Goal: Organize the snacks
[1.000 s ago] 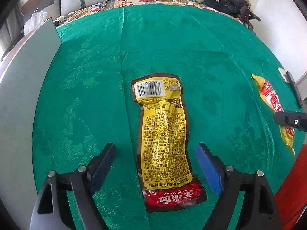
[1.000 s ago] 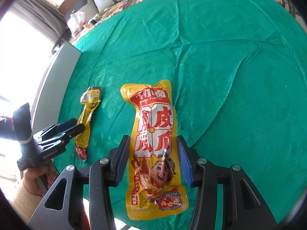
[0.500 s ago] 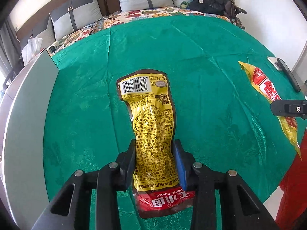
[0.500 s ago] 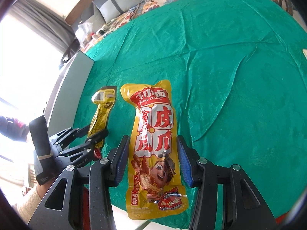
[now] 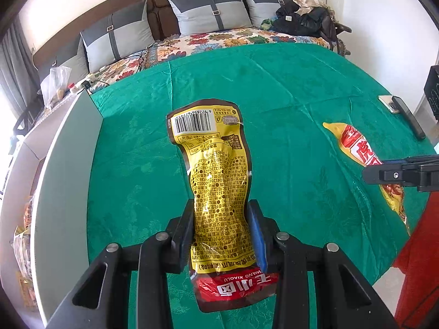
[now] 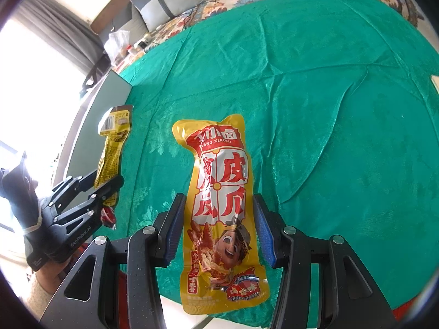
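Working over the green counter (image 5: 274, 87), with a grey box (image 5: 68, 150) standing along its left edge and what look like snacks inside, so probably the place to file these.

Gripping two packs at once, both seemingly lifted clear of the cloth near the front edge:
- **Left claw** (image 5: 221, 208): nipped almost shut across the lower half of the barcode pack (image 5: 216, 170), printed back up, far end drooping free toward the middle of the counter.
- **Right claw** (image 6: 218, 205): set narrow around the red pack (image 6: 219, 181), face up. Pads close at both sides and contact hard to see, though apparently gripped.

Carry one at a time toward the left edge, left first, being nearer the box. Squeeze firmly but gently on the soft pouch. Raise the drooping end over the box wall before lowering. Watch against crossing the two claws.
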The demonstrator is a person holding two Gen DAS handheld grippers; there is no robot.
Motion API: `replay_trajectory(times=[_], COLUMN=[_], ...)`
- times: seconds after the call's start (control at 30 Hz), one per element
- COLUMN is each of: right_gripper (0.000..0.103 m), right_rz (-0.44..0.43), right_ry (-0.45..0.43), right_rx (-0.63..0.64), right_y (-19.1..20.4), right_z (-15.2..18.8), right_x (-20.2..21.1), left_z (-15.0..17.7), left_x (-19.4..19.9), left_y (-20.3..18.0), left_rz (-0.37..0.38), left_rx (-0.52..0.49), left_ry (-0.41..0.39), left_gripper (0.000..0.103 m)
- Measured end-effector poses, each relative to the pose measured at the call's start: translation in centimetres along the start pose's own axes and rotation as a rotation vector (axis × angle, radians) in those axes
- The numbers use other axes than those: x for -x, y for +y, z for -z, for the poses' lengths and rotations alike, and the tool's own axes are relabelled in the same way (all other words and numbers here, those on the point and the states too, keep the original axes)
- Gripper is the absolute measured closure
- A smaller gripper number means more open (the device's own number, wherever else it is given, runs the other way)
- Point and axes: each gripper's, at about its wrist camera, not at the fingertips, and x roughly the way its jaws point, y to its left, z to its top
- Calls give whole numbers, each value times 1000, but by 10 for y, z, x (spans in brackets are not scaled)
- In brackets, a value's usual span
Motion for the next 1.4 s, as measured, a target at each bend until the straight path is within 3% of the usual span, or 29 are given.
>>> replay_trajectory(times=[0.13, 0.23, 0.33, 0.47, 0.57, 0.6, 0.67, 0.77, 0.83, 0.9, 0.97, 1.03, 1.07, 1.23, 1.4], right_gripper=[52, 52, 52, 52, 48, 35, 23, 24, 23, 17, 12, 12, 12, 12, 12], right_rz=[1, -104, -213, -338, -370, -366, -309, -193, -138, -104, -99, -87, -82, 2, 10], right_ry=[22, 12, -20, -4, -7, -8, -19, -58, -109, -162, -206, -168, -135, -119, -103], right_rx=[15, 35, 131, 261, 343, 365, 401, 461, 511, 568, 606, 620, 621, 662, 679], right_y=[24, 77, 166, 292, 365, 382, 401, 399, 394, 392, 393, 395, 397, 407, 411], right_z=[-10, -36, -64, -88, -93, -92, -89, -80, -73, -66, -60, -58, -58, -46, -39], right_x=[-6, -8, -9, -33, -67, -79, -99, -106, -99, -88, -76, -74, -77, -84, -90], left_z=[-5, -7, 3, 35, 67, 76, 93, 103, 104, 105, 102, 99, 93, 101, 115], left_x=[42, 88, 127, 141, 140, 141, 144, 147, 152, 157, 158, 156, 153, 155, 165], left_y=[52, 119, 199, 289, 320, 324, 324, 312, 300, 293, 284, 276, 274, 279, 291], left_rz=[246, 263, 139, -148, -305, -338, -394, -471, -496, -490, -446, -386, -391, -567, -577], left_rx=[261, 393, 487, 565, 566, 569, 564, 513, 499, 539, 538, 519, 510, 540, 598], left_ry=[-43, -123, -178, -130, -81, -73, -70, -66, -90, -103, -118, -114, -98, -65, -85], left_gripper=[67, 67, 66, 56, 33, 25, 21, 18, 11, 0, 0, 0, 0, 0, 0])
